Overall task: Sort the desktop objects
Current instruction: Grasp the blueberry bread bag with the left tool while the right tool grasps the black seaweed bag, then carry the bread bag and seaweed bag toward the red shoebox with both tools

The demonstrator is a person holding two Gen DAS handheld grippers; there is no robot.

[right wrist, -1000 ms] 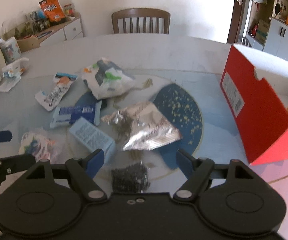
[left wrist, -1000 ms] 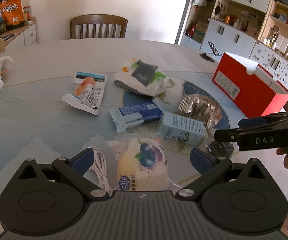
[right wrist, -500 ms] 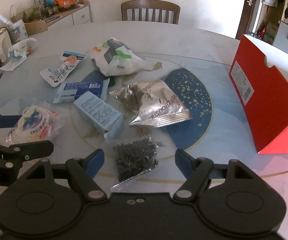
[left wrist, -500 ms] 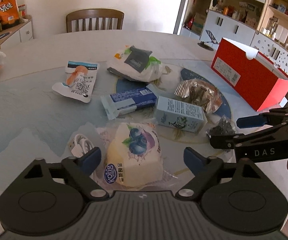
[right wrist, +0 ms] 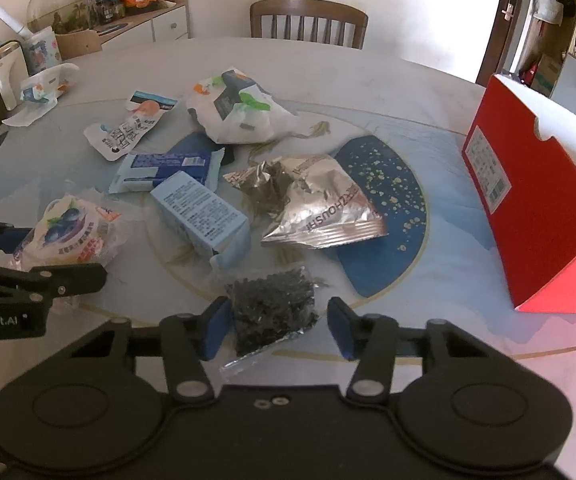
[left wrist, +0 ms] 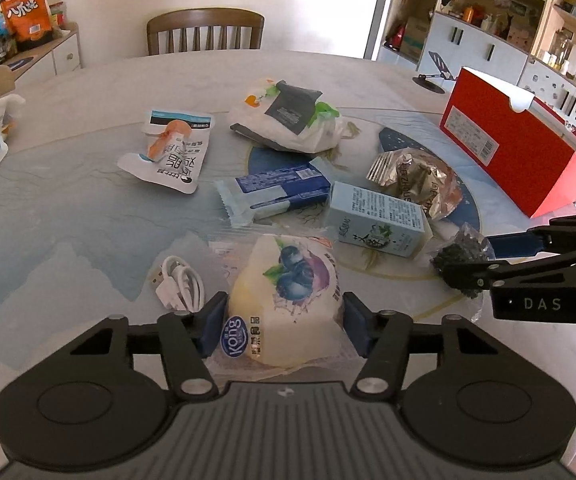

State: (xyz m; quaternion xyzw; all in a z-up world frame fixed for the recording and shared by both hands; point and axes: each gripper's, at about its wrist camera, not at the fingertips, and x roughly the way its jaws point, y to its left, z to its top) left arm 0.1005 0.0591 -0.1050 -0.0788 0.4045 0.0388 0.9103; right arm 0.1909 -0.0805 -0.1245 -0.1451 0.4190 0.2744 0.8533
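Left gripper [left wrist: 283, 326]: jaws closing around the blueberry bread packet [left wrist: 288, 300]; both blue pads sit against its sides, seemingly just pressing the wrapper
Right gripper [right wrist: 277, 326]: jaws closing with the dark seaweed packet [right wrist: 273, 306] between them; the left pad touches the packet, the right pad stands just clear of it
Blueberry bread packet: near edge of the round table [left wrist: 67, 220], a coiled white cable [left wrist: 177, 286] just to its left
Dark seaweed packet: near table edge, in front of the light blue carton [right wrist: 203, 214]
Middle of table: blue wrapper [left wrist: 271, 194], silver foil bag [right wrist: 312, 210], white plastic bag [left wrist: 288, 124] and a white pouch [left wrist: 169, 152] lie close together
Red box [right wrist: 528, 216]: stands open at the right side of the table, well apart from both packets
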